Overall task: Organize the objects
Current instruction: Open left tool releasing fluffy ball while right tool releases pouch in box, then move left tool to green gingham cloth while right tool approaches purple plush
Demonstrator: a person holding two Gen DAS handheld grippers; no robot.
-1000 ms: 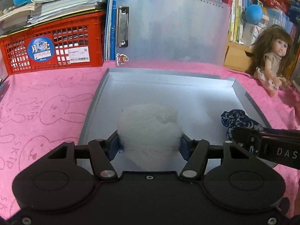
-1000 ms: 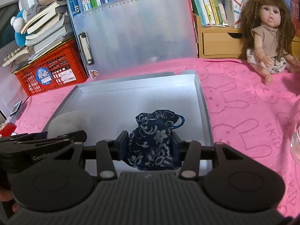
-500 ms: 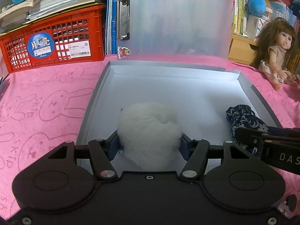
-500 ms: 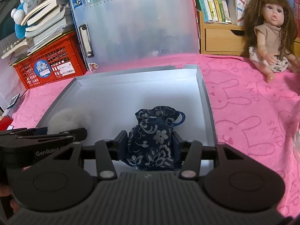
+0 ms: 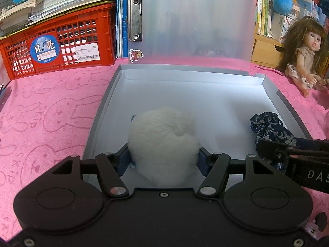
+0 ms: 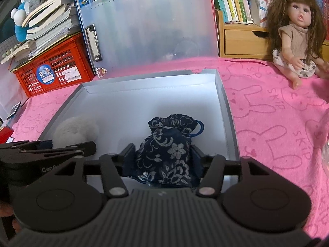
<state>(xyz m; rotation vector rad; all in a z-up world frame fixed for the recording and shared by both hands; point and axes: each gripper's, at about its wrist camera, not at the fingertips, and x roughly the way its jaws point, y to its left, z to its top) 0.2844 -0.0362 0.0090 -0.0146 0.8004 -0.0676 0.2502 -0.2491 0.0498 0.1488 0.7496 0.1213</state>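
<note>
A white fluffy ball [image 5: 163,148] sits pinched between the two blue pads of the left tongs [image 5: 163,160], which are closed against its sides. It is inside the near left part of an open grey box [image 5: 107,107], though whether it rests on the box floor or is held just above it cannot be told. Beside it, in the near right part of the same box, the right tongs [image 6: 163,160] are closed on a dark blue floral drawstring pouch [image 6: 166,152], its gathered neck and blue cord loop pointing away from the camera. The two tongs sit side by side, near each other but apart.

The box's translucent lid [image 6: 148,24] stands upright behind it, with a metal clip [image 5: 134,18] on its left side. The box lies on a desk covered with a pink rabbit-print cloth [image 5: 51,107]. A red plastic crate [image 5: 59,41] under stacked books stands at the back left, and a long-haired doll [image 6: 296,35] sits at the back right before a bookshelf.
</note>
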